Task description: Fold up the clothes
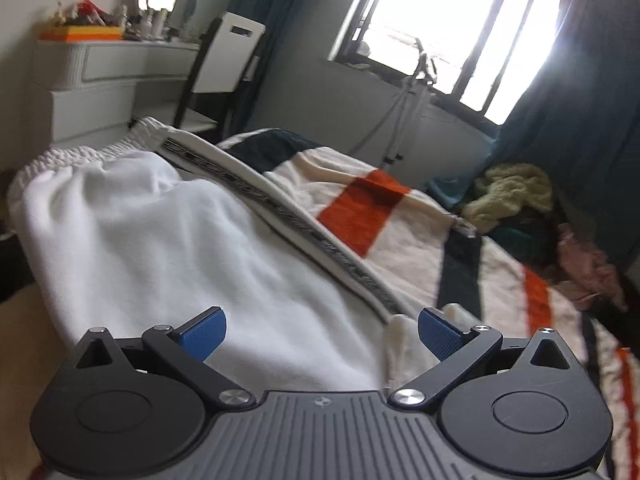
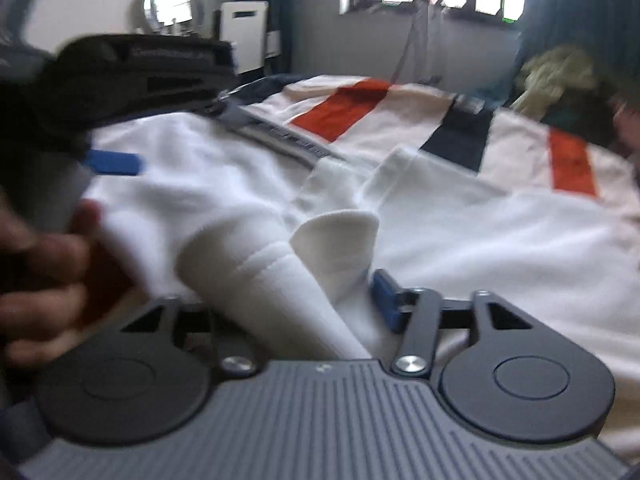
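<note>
Two grippers work white sweatpants (image 1: 168, 240) lying on the striped bed (image 1: 400, 248). My left gripper (image 1: 320, 334) gapes wide, empty, above the fabric; my right gripper (image 2: 316, 300) pinches a cuff. I judge the next move needs the left to grab cloth.

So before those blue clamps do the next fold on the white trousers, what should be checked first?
1. Right hand-held gripper has cloth between its fingers: ok, a bunched white fold of the trousers sits there.
2. Its grip is firm: cannot tell, the left finger is hidden.
3. Left hand-held gripper is ready to grab: ok, open over the trousers, holding nothing.
4. Trousers lie flat: not ok, rumpled near the right gripper.
5. Striped blanket is not caught in the grip: cannot tell.
</note>
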